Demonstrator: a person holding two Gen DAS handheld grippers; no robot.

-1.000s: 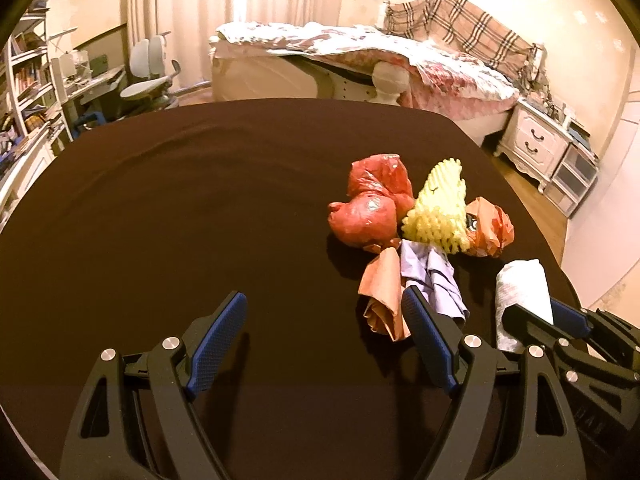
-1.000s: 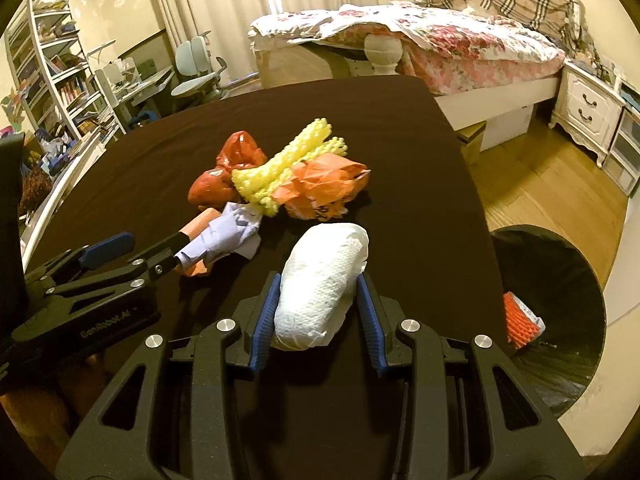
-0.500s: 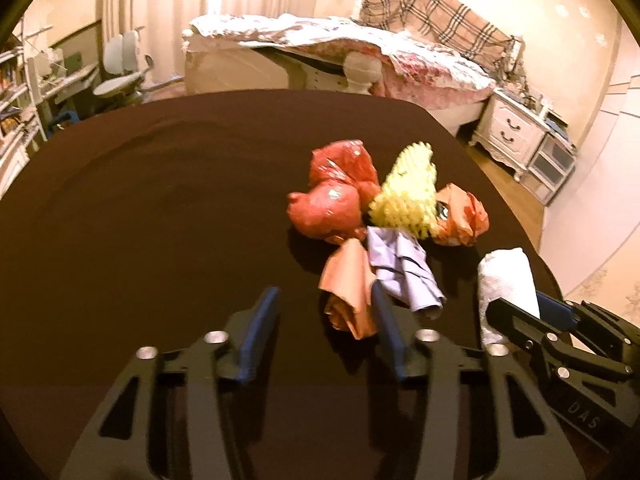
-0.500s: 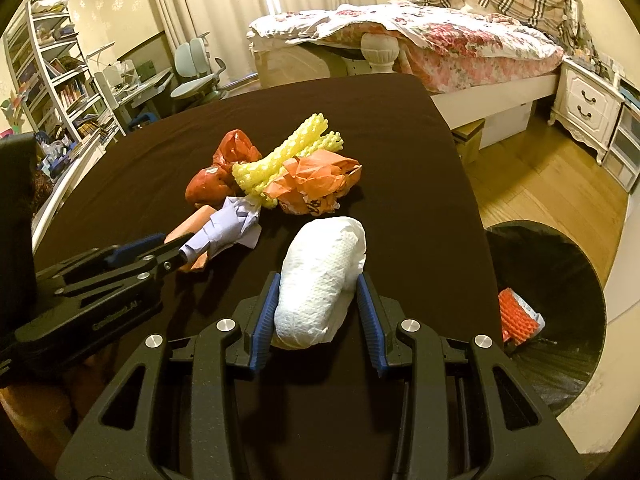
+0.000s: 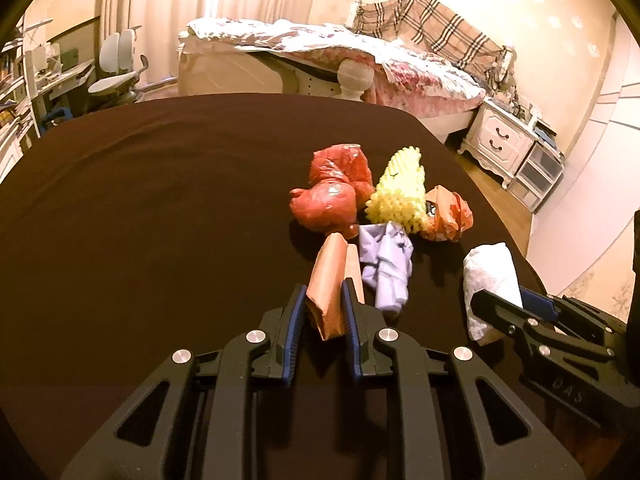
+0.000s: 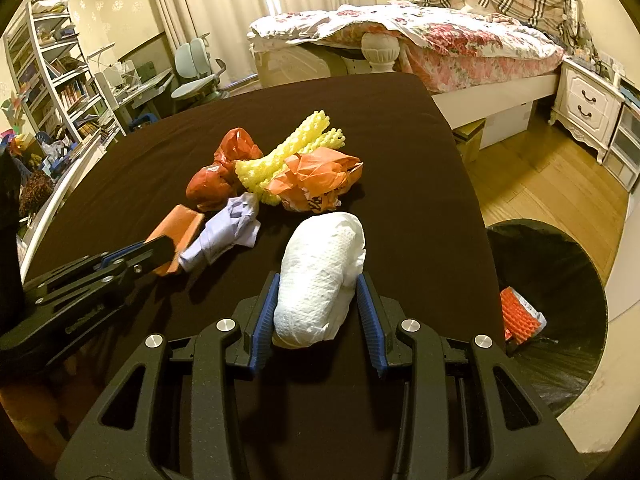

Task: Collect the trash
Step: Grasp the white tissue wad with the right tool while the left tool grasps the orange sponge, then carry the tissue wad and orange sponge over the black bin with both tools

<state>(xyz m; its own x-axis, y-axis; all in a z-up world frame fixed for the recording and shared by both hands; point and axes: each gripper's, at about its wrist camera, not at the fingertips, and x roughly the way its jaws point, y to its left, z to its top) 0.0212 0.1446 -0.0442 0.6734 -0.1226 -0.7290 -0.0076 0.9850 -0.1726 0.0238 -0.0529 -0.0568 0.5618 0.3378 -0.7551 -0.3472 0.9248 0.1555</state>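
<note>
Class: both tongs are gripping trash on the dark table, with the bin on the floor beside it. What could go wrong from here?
1. The left tongs pinch only one end of the orange wrapper; it might slip out.
2. The purple wad touches that wrapper and could be dragged along.
3. The white tissue wad must clear the table edge to reach the bin.

Crumpled red bag [image 5: 328, 204], yellow foam net [image 5: 398, 192], orange wrapper [image 5: 446, 216], lilac paper [image 5: 386, 264], peach paper [image 5: 330, 284] and white tissue wad [image 6: 320, 272] cluster near the desk's [image 5: 140, 208] right edge.

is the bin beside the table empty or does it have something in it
Not empty. The black-lined bin on the floor holds at least one piece: an orange ridged wrapper near its left edge. The rest of its inside looks bare.
</note>
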